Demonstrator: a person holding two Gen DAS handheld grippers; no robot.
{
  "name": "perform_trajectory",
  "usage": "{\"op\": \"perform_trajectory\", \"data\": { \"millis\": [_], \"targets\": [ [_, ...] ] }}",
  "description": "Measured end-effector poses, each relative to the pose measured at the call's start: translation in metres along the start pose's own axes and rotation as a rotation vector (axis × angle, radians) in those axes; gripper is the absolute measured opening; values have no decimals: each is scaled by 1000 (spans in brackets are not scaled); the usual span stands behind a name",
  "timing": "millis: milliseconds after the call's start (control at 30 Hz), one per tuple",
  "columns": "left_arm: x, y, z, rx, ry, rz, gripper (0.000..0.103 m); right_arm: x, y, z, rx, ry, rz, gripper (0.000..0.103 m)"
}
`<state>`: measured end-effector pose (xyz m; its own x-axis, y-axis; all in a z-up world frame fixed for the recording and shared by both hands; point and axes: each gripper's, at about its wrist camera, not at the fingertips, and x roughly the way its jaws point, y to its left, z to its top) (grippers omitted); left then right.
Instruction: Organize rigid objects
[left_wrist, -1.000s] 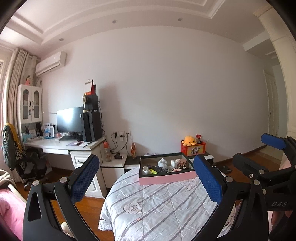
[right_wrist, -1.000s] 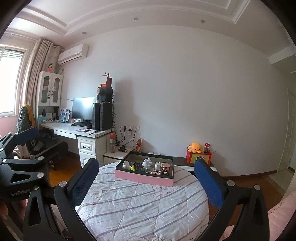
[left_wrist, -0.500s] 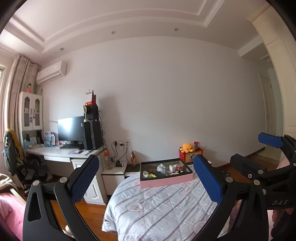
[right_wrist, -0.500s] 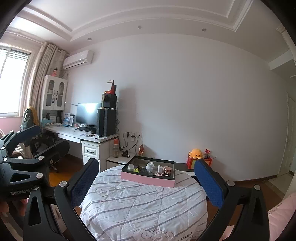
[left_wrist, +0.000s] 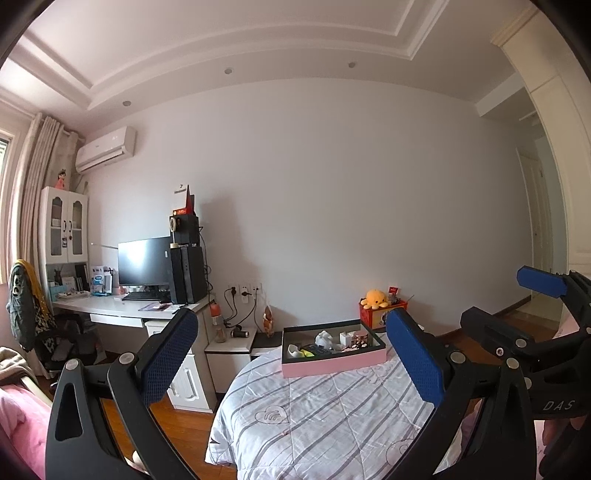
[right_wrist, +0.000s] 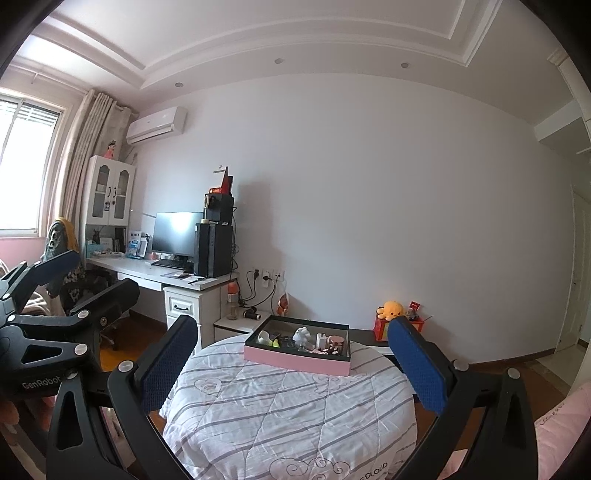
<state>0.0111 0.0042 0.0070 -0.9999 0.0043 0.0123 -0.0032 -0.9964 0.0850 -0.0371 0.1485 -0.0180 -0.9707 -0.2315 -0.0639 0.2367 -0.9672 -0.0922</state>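
A pink box (left_wrist: 334, 363) with a dark rim stands at the far end of a round table covered by a striped quilt (left_wrist: 325, 417). It holds several small items, among them a white figurine (left_wrist: 324, 339) and a yellow piece. The box also shows in the right wrist view (right_wrist: 297, 360). My left gripper (left_wrist: 291, 354) is open and empty, held well back from the box. My right gripper (right_wrist: 291, 358) is open and empty, also well back. Each gripper shows at the edge of the other's view.
A white desk (right_wrist: 162, 275) with a monitor (right_wrist: 177, 234) and a computer tower stands at the left. A low stand with an orange plush octopus (right_wrist: 392, 309) on a red box is behind the table. Wooden floor surrounds the table.
Both views have tilted upward and pulled back a little, so the table and box sit lower and smaller. Both grippers stay open and empty.
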Motion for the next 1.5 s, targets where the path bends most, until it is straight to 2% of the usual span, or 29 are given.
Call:
{"op": "perform_trajectory", "data": {
  "millis": [567, 1367, 1500],
  "targets": [
    [1, 0, -4, -16, -7, -5, 103, -6, 6, 0, 7, -18, -57, 103],
    [2, -7, -7, 0, 0, 36, 103, -13, 5, -1, 17, -27, -61, 103],
    [0, -6, -8, 2, -20, 40, 103, -11, 6, 0, 19, -24, -55, 103]
  ]
}}
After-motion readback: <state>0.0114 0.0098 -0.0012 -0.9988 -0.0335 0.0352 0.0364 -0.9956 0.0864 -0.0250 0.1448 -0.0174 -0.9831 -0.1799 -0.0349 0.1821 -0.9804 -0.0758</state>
